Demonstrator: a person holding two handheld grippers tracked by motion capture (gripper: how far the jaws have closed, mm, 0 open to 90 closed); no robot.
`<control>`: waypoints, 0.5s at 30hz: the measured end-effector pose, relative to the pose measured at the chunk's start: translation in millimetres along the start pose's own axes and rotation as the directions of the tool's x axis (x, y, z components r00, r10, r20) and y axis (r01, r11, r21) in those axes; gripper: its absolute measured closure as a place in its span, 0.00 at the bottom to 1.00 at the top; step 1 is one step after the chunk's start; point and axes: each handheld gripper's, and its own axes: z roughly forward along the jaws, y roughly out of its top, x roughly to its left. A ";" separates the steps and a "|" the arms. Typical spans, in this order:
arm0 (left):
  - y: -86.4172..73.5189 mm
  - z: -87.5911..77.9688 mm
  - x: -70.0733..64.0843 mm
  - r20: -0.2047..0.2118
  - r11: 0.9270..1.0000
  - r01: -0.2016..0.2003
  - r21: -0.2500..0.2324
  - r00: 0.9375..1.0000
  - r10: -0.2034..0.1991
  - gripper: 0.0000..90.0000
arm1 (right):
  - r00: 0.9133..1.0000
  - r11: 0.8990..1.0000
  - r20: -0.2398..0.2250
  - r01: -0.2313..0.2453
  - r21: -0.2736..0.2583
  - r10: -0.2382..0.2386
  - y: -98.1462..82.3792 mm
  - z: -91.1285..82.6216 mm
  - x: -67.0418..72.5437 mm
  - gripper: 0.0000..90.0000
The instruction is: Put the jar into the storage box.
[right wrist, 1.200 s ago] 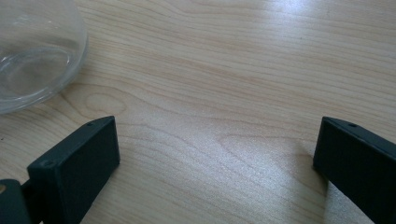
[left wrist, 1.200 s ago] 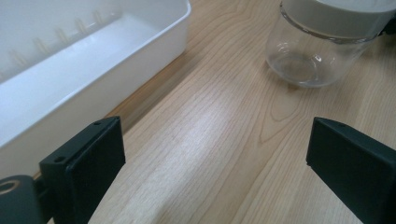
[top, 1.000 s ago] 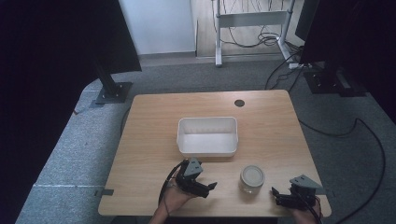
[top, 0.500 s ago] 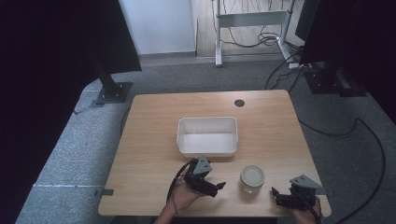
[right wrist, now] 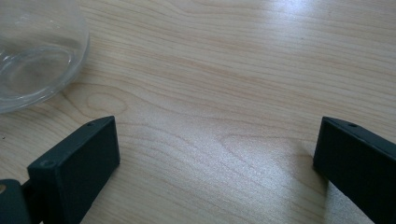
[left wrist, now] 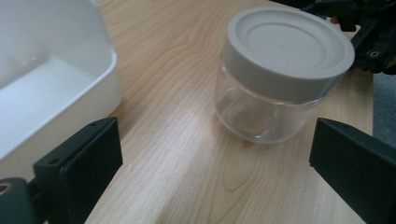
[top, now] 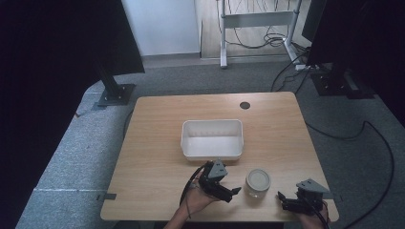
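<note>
Clear glass jar [left wrist: 275, 74], grey lid on, before wide-open, empty left gripper [left wrist: 215, 158].

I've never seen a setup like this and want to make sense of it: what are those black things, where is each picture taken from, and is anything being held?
No robot here: a person holds a pair of hand-held tongs in each hand. The high view looks down on the wooden table. The left tongs point toward a clear glass jar with a grey lid; the right tongs rest near the table's front edge. Behind the jar sits an empty white tub. The other two pictures come from cameras riding on each pair of tongs, looking out between their black jaws. Both pairs are open and hold nothing; the jar stands ahead of the left jaws, not yet gripped.
</note>
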 end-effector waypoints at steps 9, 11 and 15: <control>7.5 12.5 -7.0 0.009 1.000 -0.023 -0.005 1.000 0.023 0.02 | 1.000 1.000 -0.002 0.001 0.000 -0.001 0.0 0.0 -0.1 0.00; 9.1 14.7 -8.3 0.012 1.000 -0.028 -0.003 1.000 0.028 0.02 | 1.000 1.000 -0.002 0.001 0.000 -0.001 0.0 0.0 -0.1 0.00; 11.4 19.2 -11.4 0.012 0.999 -0.035 -0.004 0.999 0.035 0.02 | 1.000 1.000 -0.002 0.001 0.000 -0.001 0.0 0.0 -0.1 0.00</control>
